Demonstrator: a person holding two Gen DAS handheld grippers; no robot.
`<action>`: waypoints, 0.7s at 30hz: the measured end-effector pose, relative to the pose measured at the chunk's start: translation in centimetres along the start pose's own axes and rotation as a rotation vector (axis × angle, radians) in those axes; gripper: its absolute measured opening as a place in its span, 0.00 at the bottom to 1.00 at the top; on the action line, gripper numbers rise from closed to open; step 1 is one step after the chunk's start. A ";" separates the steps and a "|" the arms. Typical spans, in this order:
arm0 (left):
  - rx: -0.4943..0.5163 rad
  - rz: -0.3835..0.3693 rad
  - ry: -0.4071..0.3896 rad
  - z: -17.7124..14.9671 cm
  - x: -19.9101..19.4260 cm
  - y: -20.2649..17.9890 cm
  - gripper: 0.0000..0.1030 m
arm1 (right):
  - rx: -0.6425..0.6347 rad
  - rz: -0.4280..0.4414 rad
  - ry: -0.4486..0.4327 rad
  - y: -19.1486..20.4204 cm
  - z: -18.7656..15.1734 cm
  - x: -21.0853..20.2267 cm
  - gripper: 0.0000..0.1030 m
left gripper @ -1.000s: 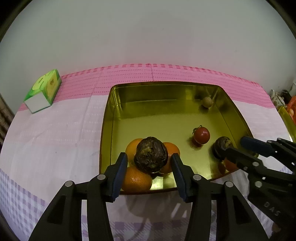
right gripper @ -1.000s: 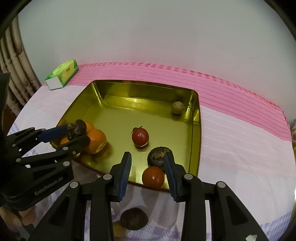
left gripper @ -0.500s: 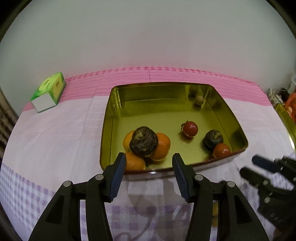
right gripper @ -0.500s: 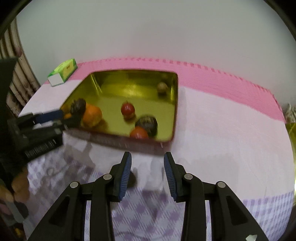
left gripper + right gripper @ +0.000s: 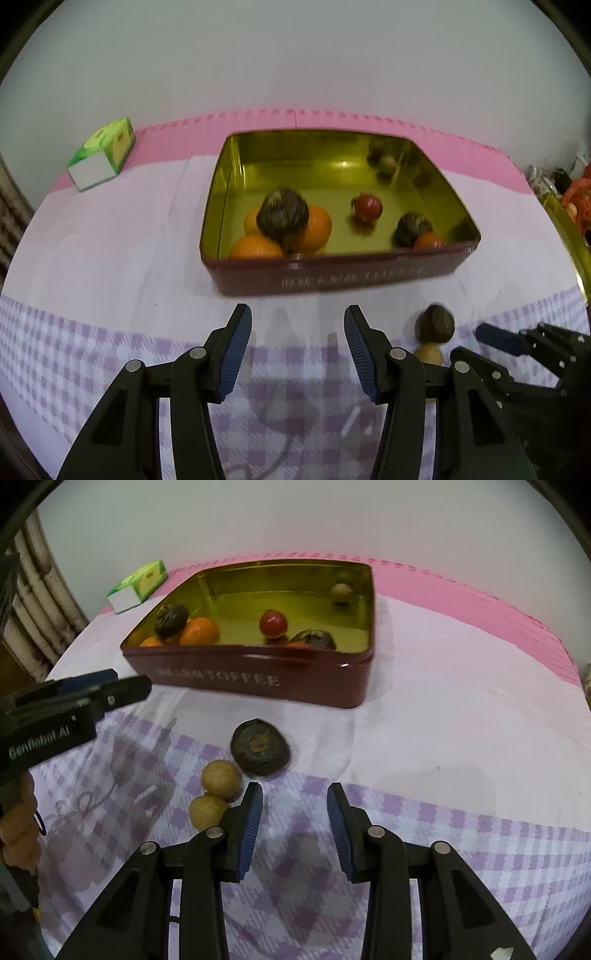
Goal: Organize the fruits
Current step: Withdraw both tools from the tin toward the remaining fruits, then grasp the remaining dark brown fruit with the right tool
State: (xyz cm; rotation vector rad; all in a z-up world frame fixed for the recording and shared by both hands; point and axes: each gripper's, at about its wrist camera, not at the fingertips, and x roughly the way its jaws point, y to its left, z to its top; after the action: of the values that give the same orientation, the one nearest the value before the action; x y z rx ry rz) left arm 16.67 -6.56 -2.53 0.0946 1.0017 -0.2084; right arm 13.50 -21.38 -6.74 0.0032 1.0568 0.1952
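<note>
Tablecloth (image 5: 443,709), pink and lilac-checked, bears a toffee tin (image 5: 258,675); left tool (image 5: 297,347) and right tool (image 5: 294,825) gape empty.

Maroon tin (image 5: 258,679), gold inside; lilac-checked cloth (image 5: 480,849).

Your table's pink-and-lilac cloth (image 5: 461,709) carries the maroon tin (image 5: 258,679), a green box (image 5: 138,585), one dark fruit (image 5: 260,751) and two tan ones (image 5: 221,779).
</note>
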 end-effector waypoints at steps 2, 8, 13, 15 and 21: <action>-0.001 0.004 0.010 -0.4 0.2 0.1 0.52 | -0.011 0.004 0.006 0.3 0.0 0.4 0.33; -0.036 0.003 0.035 -1.5 0.7 1.0 0.52 | -0.036 0.005 -0.005 1.2 0.9 1.3 0.36; -0.046 0.003 0.048 -2.4 0.7 1.2 0.52 | -0.051 -0.001 -0.016 1.9 2.0 2.1 0.36; -0.042 0.005 0.049 -2.6 0.6 1.0 0.52 | -0.051 -0.002 -0.020 2.0 2.3 2.3 0.36; -0.030 0.001 0.048 -3.0 0.3 0.5 0.52 | -0.050 -0.008 -0.025 1.9 2.3 2.3 0.30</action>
State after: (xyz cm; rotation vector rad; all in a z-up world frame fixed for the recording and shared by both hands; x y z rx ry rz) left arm 14.41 -5.63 -4.43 0.0733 1.0521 -0.1906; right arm 16.26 -18.91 -7.40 -0.0431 1.0265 0.2137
